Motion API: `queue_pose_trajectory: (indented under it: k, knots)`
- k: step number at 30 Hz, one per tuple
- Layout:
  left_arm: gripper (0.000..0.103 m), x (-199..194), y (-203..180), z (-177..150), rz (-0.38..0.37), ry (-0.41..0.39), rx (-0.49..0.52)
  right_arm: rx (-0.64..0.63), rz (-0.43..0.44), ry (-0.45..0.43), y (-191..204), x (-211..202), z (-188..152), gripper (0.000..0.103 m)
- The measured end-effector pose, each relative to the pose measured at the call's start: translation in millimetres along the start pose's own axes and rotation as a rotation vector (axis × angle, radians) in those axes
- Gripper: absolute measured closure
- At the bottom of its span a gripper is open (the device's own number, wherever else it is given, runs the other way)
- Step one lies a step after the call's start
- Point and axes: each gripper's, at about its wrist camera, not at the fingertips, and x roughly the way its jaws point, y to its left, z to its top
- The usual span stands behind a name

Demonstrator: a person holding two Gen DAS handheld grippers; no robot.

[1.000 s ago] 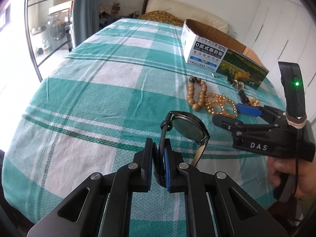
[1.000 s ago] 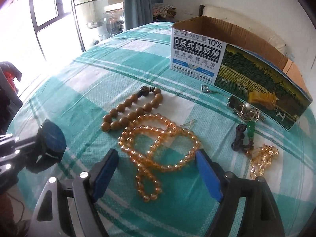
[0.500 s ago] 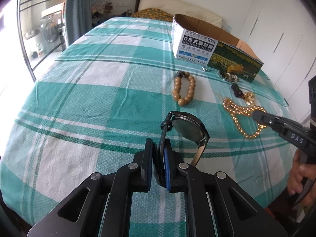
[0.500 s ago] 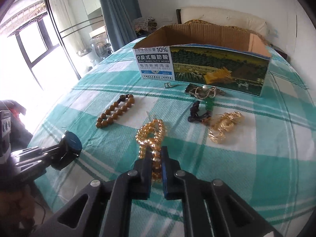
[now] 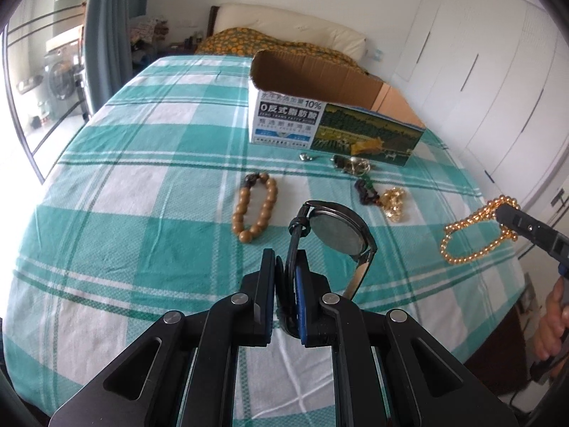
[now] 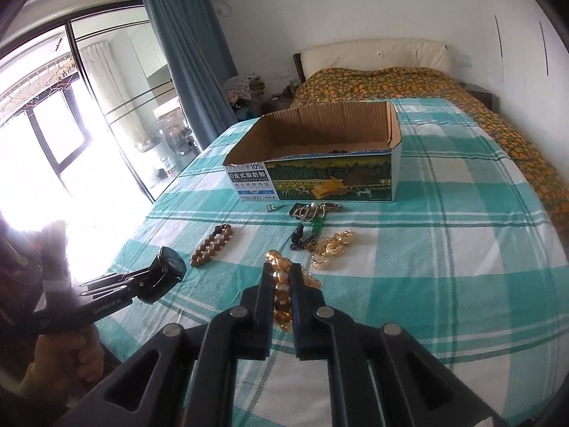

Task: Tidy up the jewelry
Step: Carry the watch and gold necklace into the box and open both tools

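My left gripper (image 5: 286, 267) is shut on the strap of a dark wristwatch (image 5: 338, 235), held above the checked bedspread; the watch (image 6: 170, 267) also shows at the left in the right wrist view. My right gripper (image 6: 282, 281) is shut on an amber bead necklace (image 6: 281, 295), lifted off the cloth. That necklace (image 5: 473, 235) hangs in a loop from the right gripper at the right edge of the left wrist view. An open cardboard box (image 6: 320, 156) stands further back on the bed.
On the cloth before the box lie a brown wooden bead bracelet (image 5: 254, 211), a dark cord with a green pendant (image 5: 366, 192), a gold chain heap (image 5: 393, 203), silver pieces (image 5: 350, 163) and a small clasp (image 5: 306, 156). A hand (image 6: 67, 359) holds the left gripper.
My right gripper closed on the amber necklace and lifted it off the bedspread, moving up and back. The left gripper rose a little with the watch still held.
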Motion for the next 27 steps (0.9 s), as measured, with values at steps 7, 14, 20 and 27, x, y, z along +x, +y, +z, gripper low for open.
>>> queue_pose_trajectory:
  k: [7, 14, 20, 27]
  knots:
    - [0.095, -0.2, -14.2, 36.1, -0.040, 0.000, 0.046, 0.001, -0.014, -0.016, -9.0, -13.0, 20.1, 0.095]
    - [0.095, 5.6, -17.6, 92.3, -0.082, -0.008, 0.066, -0.041, 0.002, -0.029, -15.2, -15.0, 65.4, 0.095]
    - [0.095, 34.7, -22.4, 156.9, -0.096, 0.014, 0.106, -0.093, -0.007, -0.050, -21.1, 3.2, 129.8, 0.095]
    - [0.095, 109.8, -26.1, 223.6, -0.050, 0.086, 0.135, -0.106, -0.044, 0.011, -49.4, 79.4, 201.2, 0.095]
